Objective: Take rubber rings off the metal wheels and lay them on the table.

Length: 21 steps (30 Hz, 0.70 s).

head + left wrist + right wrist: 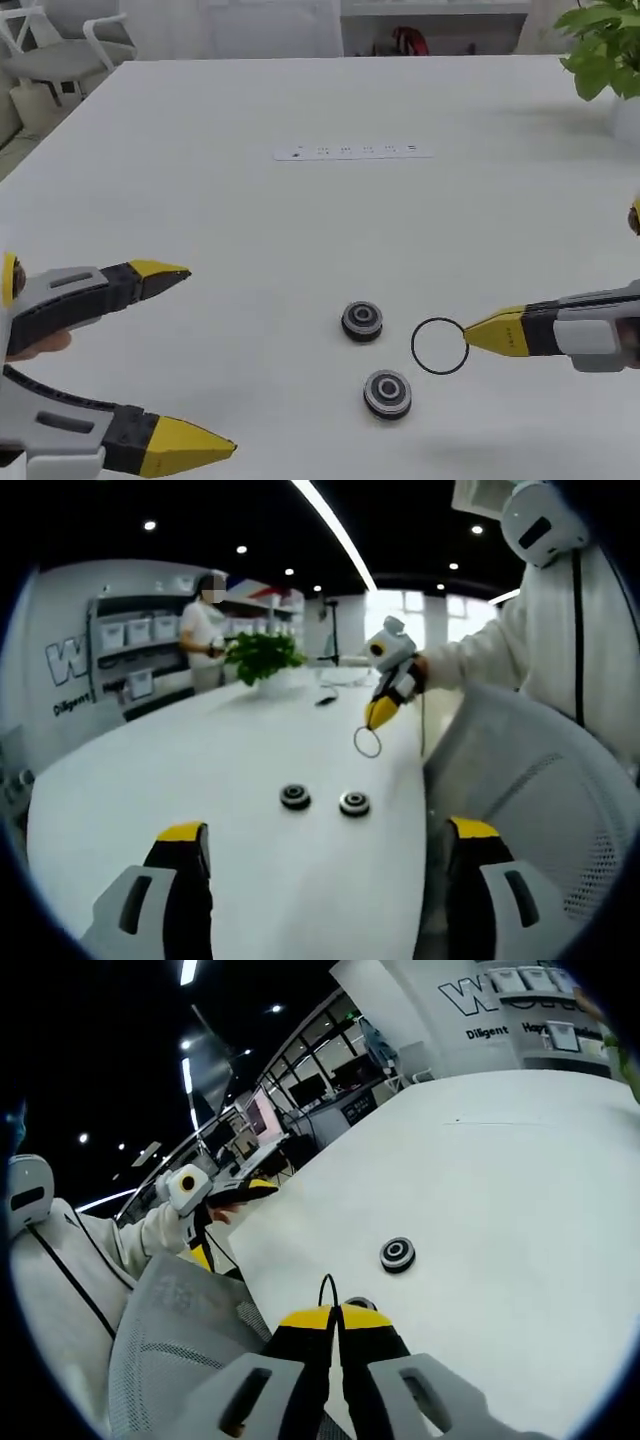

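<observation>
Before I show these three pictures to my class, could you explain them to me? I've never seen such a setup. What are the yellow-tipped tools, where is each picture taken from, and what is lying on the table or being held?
There is no robot here: a person holds a two-jaw gripper in each hand. The head view comes from a headset camera looking down at the white table. The two round pictures come from a camera riding on each gripper, looking forward along its jaws. The left gripper is open and holds nothing. The right gripper is shut on a thin black rubber ring. Two small metal wheels lie on the table near it, the far wheel and the near wheel.
</observation>
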Each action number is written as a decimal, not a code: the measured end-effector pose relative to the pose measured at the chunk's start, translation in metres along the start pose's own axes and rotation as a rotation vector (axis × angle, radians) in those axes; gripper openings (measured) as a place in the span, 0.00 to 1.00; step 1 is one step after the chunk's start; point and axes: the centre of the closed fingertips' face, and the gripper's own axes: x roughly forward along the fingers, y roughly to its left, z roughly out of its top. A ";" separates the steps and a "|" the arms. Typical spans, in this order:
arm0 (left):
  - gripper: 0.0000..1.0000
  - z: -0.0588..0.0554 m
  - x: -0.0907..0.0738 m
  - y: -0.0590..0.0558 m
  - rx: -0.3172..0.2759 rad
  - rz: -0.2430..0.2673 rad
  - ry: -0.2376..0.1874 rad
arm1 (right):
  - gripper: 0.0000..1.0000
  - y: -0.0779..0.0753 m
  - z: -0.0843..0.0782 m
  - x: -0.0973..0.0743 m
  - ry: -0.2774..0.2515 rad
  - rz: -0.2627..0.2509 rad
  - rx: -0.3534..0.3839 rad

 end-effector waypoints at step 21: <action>1.00 -0.014 -0.021 -0.012 -0.075 0.083 -0.023 | 0.00 0.026 0.026 0.032 -0.010 0.073 -0.053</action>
